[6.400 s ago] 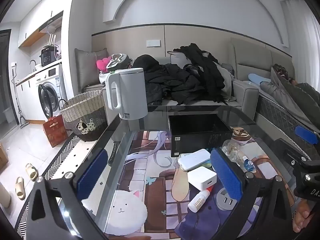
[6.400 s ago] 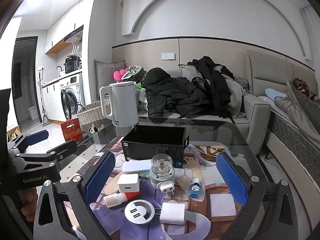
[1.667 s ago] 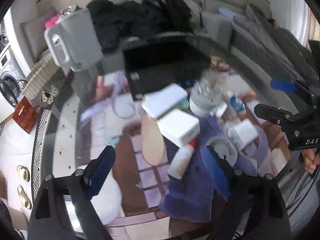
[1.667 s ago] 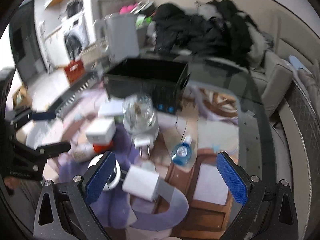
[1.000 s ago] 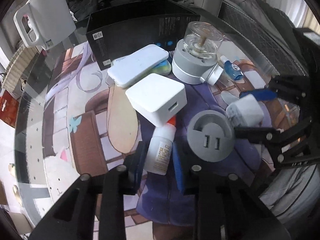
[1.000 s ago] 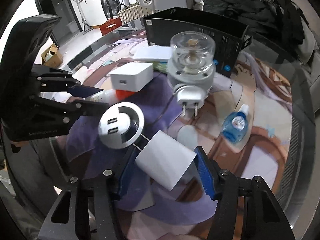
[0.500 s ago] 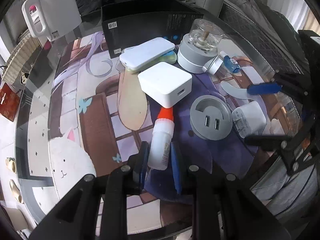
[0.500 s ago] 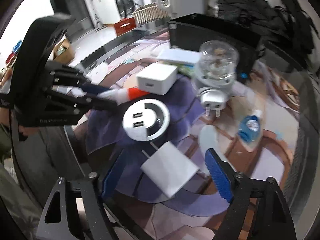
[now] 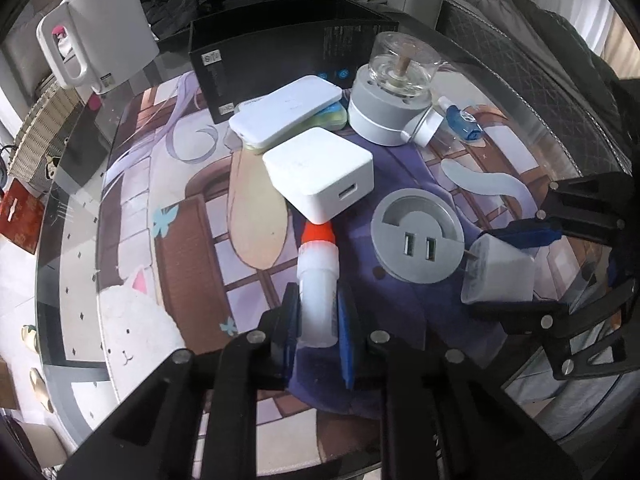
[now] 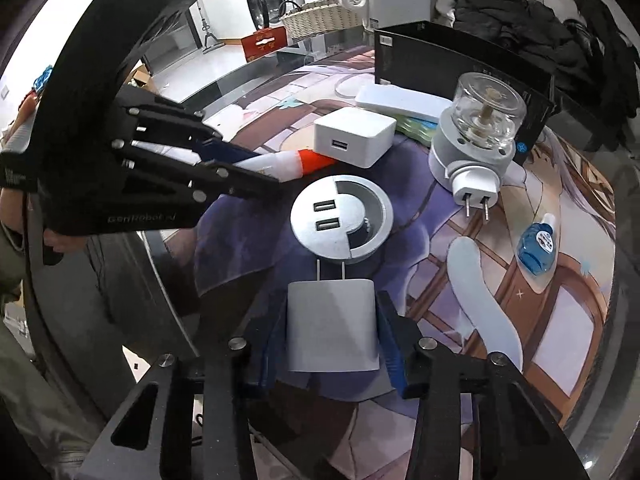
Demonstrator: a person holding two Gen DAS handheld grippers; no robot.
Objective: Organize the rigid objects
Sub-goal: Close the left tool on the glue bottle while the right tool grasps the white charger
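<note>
Since half a second ago right gripper (image 10: 332,334) clamped white two-pin plug adapter (image 10: 333,324), lower centre | left gripper (image 9: 318,316) pinches one white orange-capped squeeze bottle (image 9: 318,284), lower centre | adapters: two white.

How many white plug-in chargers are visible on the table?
2: a square USB charger beside the power bank, and a pronged charger between the right gripper fingers. Others may be hidden.

Glossy glass table (image 9: 72,216), matt white plastic charger (image 10: 332,328).
</note>
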